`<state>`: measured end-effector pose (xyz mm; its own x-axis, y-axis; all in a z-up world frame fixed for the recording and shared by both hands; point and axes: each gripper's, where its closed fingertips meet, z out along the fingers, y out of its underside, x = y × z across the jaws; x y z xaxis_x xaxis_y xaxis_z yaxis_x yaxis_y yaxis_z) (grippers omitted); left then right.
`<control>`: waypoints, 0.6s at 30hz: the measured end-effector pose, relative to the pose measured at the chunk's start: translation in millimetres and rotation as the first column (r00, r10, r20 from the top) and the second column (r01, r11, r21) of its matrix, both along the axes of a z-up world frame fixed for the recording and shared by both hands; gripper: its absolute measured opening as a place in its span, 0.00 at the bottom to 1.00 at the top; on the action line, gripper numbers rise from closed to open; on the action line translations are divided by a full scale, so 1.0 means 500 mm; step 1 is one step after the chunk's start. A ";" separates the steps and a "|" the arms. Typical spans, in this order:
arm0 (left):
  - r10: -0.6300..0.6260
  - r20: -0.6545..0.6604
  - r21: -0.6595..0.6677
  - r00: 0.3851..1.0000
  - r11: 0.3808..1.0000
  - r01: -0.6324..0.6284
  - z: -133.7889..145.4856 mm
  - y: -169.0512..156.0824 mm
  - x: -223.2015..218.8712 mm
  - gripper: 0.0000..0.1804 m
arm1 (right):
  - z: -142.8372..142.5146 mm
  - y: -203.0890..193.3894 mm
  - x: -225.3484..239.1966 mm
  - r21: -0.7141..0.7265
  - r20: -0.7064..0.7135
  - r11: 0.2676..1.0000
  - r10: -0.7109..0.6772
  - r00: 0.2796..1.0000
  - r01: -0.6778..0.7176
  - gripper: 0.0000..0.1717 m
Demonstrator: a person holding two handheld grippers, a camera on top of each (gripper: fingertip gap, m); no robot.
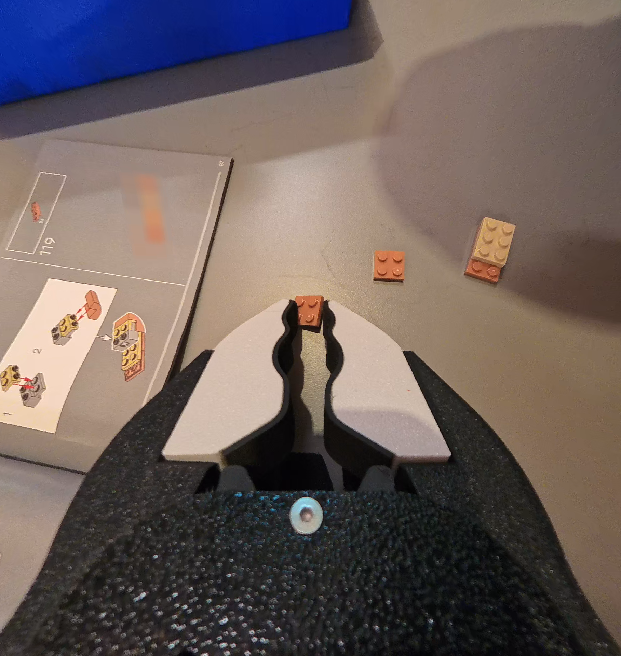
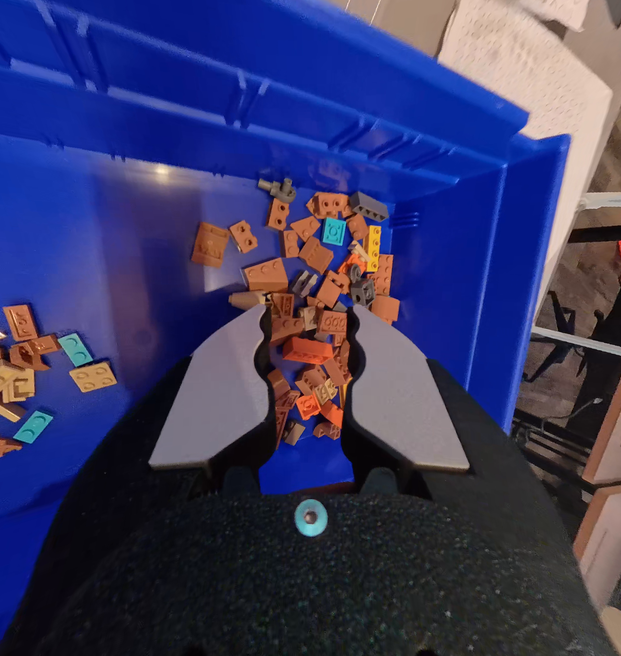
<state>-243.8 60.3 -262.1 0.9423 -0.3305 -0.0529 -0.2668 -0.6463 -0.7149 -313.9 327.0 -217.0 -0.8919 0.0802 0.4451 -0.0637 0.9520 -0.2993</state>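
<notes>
**Left gripper** (image 1: 310, 312): jaws drawn close together, clamped on a small brown plate (image 1: 310, 311) with four studs. The plate sits at the very fingertips, studs up, its far edge poking out past them; both pads appear to press on its sides. It is carried just above the grey table (image 1: 337, 177), judging by the shadow under it.

**On the table, right of the left gripper:** a loose brown square plate (image 1: 389, 265), four studs, lying flat and apart from everything. Farther right, a tan plate (image 1: 493, 242) stacked on a brown plate (image 1: 483, 271), whose near end sticks out with two studs bare.

**On the table, left:** an open instruction booklet (image 1: 99, 284), grey pages with drawn building steps, lying flat where it can be read while working. Beyond it, the wall of a blue bin (image 1: 159, 46).

**Right gripper** (image 2: 309, 312): jaws spread wide, grasping nothing. It hangs inside the blue bin (image 2: 486, 284), fingertips over a heap of loose bricks (image 2: 319, 284) gathered in the far right corner: mostly brown, with orange, grey, yellow and turquoise pieces. Several bricks show between the fingers, yet none appears gripped.

**Bin, left side:** a second scatter of tan, brown and turquoise plates (image 2: 35, 376), well apart from the gripper.
</notes>
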 end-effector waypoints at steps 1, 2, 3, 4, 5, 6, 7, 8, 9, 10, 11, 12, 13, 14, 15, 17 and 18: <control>0.000 0.000 0.000 1.000 1.000 0.000 0.000 0.000 0.000 0.07 | 0.007 -0.003 -0.002 -0.027 -0.005 1.000 -0.001 1.000 0.001 0.23; 0.000 0.000 0.000 1.000 1.000 0.000 0.000 0.000 0.000 0.07 | 0.014 -0.006 -0.003 -0.052 -0.006 0.999 -0.004 1.000 0.004 0.23; 0.000 0.001 0.000 1.000 1.000 0.000 0.000 0.000 0.000 0.07 | 0.018 -0.006 -0.003 -0.067 0.001 0.998 -0.006 1.000 0.006 0.23; -0.001 0.002 -0.001 1.000 1.000 0.001 0.000 0.000 0.000 0.08 | 0.022 -0.005 -0.004 -0.072 0.008 0.997 -0.008 1.000 0.008 0.23; -0.001 0.003 -0.001 1.000 1.000 0.001 0.000 0.000 0.000 0.08 | 0.026 -0.003 -0.007 -0.068 0.006 0.998 -0.009 1.000 0.010 0.23; -0.001 0.005 -0.002 1.000 1.000 0.001 0.000 0.000 0.000 0.08 | 0.030 -0.001 -0.013 -0.061 -0.001 0.998 -0.011 1.000 0.010 0.23; 0.000 0.008 -0.003 1.000 1.000 0.000 0.000 0.000 0.000 0.08 | 0.033 0.000 -0.017 -0.054 -0.004 0.998 -0.011 1.000 0.011 0.24; 0.001 0.011 -0.006 1.000 1.000 -0.001 -0.001 0.000 0.000 0.08 | 0.033 0.000 -0.020 -0.046 0.004 0.999 -0.011 1.000 0.011 0.24; 0.004 0.013 -0.007 1.000 1.000 -0.003 -0.001 0.000 -0.001 0.08 | 0.030 0.001 -0.021 -0.034 0.020 0.999 -0.011 1.000 0.012 0.24; 0.005 0.014 -0.008 1.000 1.000 -0.005 -0.001 0.000 -0.001 0.08 | 0.026 0.004 -0.020 -0.016 0.037 1.000 -0.012 0.999 0.013 0.24; 0.006 0.013 -0.007 1.000 1.000 -0.006 -0.001 0.000 -0.002 0.08 | 0.023 0.010 -0.019 0.008 0.045 1.000 -0.013 0.999 0.013 0.24; 0.006 0.012 -0.006 1.000 1.000 -0.006 -0.001 0.000 -0.001 0.08 | 0.025 0.017 -0.018 0.028 0.046 0.999 -0.015 0.999 0.014 0.24; 0.006 0.010 -0.004 1.000 1.000 -0.006 -0.001 0.000 -0.001 0.08 | 0.031 0.023 -0.018 0.036 0.043 0.999 -0.019 0.999 0.017 0.24; 0.006 0.010 -0.004 1.000 1.000 -0.006 0.000 0.000 -0.001 0.08 | 0.040 0.027 -0.016 0.030 0.041 0.999 -0.023 0.999 0.022 0.24; 0.006 0.012 -0.005 1.000 1.000 -0.006 0.000 0.000 -0.001 0.08 | 0.051 0.029 -0.012 0.013 0.045 1.000 -0.027 0.999 0.027 0.24; 0.007 0.017 -0.008 1.000 1.000 -0.007 -0.001 0.000 -0.002 0.08 | 0.074 0.029 -0.007 -0.035 0.038 0.999 -0.024 0.999 0.026 0.24; 0.007 0.018 -0.009 1.000 1.000 -0.007 -0.001 0.000 -0.002 0.08 | 0.083 0.025 -0.009 -0.063 0.021 0.998 -0.015 1.000 0.016 0.24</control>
